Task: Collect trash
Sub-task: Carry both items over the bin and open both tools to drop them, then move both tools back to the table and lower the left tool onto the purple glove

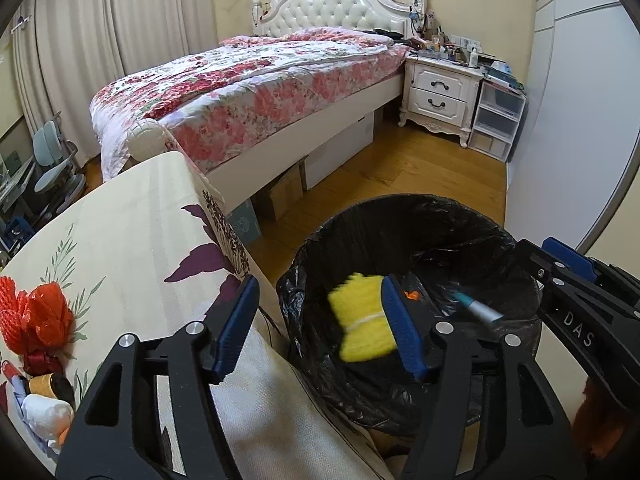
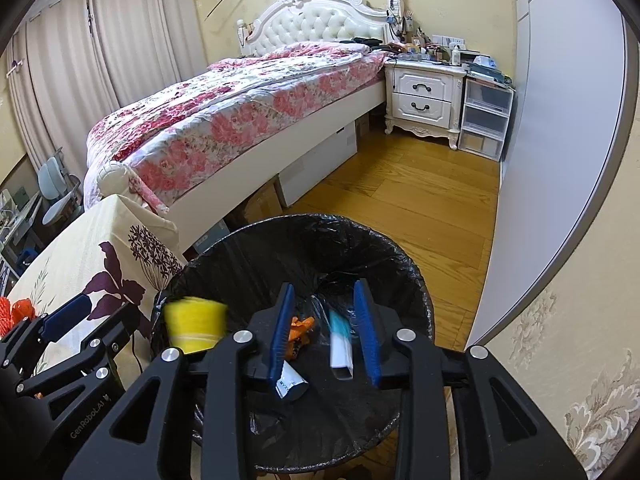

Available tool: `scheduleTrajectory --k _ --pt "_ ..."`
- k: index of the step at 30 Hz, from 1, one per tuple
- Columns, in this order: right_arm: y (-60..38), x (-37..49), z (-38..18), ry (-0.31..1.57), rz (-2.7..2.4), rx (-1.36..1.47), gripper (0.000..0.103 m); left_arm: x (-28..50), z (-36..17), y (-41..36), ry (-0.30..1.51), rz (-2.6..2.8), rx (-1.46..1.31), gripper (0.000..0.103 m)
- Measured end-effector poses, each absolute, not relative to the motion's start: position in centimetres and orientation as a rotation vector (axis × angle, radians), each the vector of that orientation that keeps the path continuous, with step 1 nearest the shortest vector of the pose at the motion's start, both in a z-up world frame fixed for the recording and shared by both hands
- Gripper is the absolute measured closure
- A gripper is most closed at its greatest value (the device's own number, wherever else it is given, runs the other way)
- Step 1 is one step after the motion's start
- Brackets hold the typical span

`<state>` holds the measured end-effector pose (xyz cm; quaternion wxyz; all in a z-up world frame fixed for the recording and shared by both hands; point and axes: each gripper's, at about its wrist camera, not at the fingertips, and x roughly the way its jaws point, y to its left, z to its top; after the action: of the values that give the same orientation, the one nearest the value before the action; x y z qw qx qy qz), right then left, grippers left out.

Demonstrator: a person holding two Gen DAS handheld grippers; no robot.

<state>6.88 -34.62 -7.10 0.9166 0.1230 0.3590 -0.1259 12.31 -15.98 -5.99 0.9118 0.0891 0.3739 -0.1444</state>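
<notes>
Trash, a blurred yellow bundle of soft fibre tied with a white band (image 1: 362,322), sits over the black-lined round bin (image 1: 496,240) at lower centre of the left view, clear of the left gripper (image 1: 320,328), whose jaws stand spread and empty. It looks light and compressible; grip across the tied waist. A teal-capped white pen (image 2: 340,342) lies between the parted jaws of the right gripper (image 2: 326,336), unpinched; judged stiff, slick, best held mid-barrel. Red netting (image 1: 36,316) waits on the floral-cloth table (image 1: 132,240) at lower left, whose edge crowds the bin.
</notes>
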Motion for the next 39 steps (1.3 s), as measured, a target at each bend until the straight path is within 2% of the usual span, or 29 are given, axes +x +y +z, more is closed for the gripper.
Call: scheduleTrajectory --k 1,5,8,17,39 --pt "-34.7 6.8 -7.0 0.738 -0.262 0.25 0.069 12.3 -5.9 -15.9 0.769 -0.293 0.18 0.032" --pt "-34.6 6.3 -6.5 0.723 -0.275 0.247 0.057 12.1 -5.6 -15.3 0.762 -0.279 0.164 0.025" --pt "-34.5 6.0 -6.2 0.713 -0.28 0.239 0.047 11.8 -5.1 -14.8 0.747 -0.262 0.168 0.023" --pt "-33.5 4.8 -5.6 0.709 -0.273 0.228 0.035 9.9 -3.9 -12.4 0.744 -0.23 0.156 0.021" --pt "-23.4 2.1 -4.6 0.727 -0.071 0.139 0.034 3.5 -2.1 1.2 0.734 -0.011 0.054 0.02"
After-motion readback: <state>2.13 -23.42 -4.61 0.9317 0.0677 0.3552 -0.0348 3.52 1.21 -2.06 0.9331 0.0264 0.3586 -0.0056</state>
